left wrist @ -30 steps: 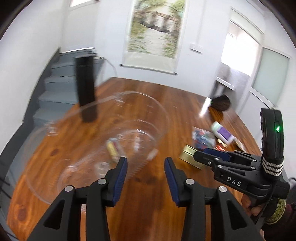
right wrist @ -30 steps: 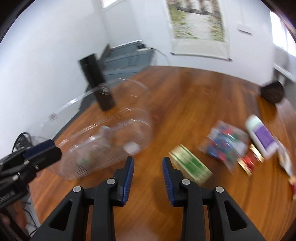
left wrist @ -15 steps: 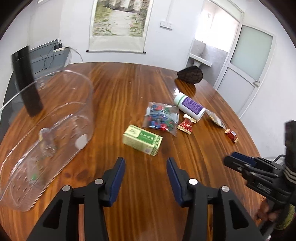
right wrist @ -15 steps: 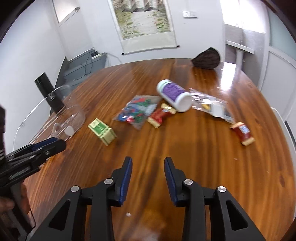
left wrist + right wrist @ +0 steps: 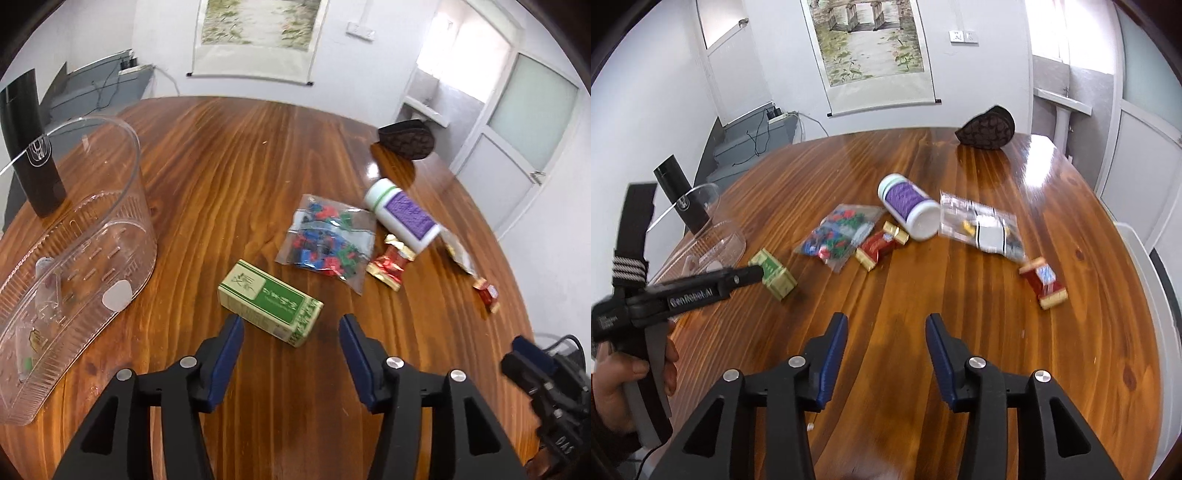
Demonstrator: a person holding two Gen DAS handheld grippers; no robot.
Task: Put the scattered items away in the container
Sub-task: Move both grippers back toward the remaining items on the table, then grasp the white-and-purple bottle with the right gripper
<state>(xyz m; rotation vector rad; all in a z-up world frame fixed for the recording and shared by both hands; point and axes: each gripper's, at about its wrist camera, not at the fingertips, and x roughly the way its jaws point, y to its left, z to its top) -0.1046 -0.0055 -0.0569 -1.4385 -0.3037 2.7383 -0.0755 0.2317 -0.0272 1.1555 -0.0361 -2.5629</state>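
A clear plastic container (image 5: 74,266) stands at the table's left with small items in it; it also shows in the right wrist view (image 5: 716,240). A green box (image 5: 269,302) (image 5: 774,275) lies just ahead of my open, empty left gripper (image 5: 291,325). Beyond lie a bag of coloured pieces (image 5: 325,242) (image 5: 838,234), a white bottle with a purple label (image 5: 402,212) (image 5: 910,208), a red candy (image 5: 391,264) (image 5: 881,245), a clear packet (image 5: 982,225) and another red candy (image 5: 1043,282). My right gripper (image 5: 886,325) is open and empty over bare wood.
A black upright cylinder (image 5: 29,147) stands behind the container. A brown patterned pouch (image 5: 986,127) lies at the table's far edge. The wooden table (image 5: 240,155) curves away on the right. A white chair edge (image 5: 1145,266) is at the right.
Both grippers have swung from the container towards the scattered items. The left one has come closer to the green box. Both have stayed open.
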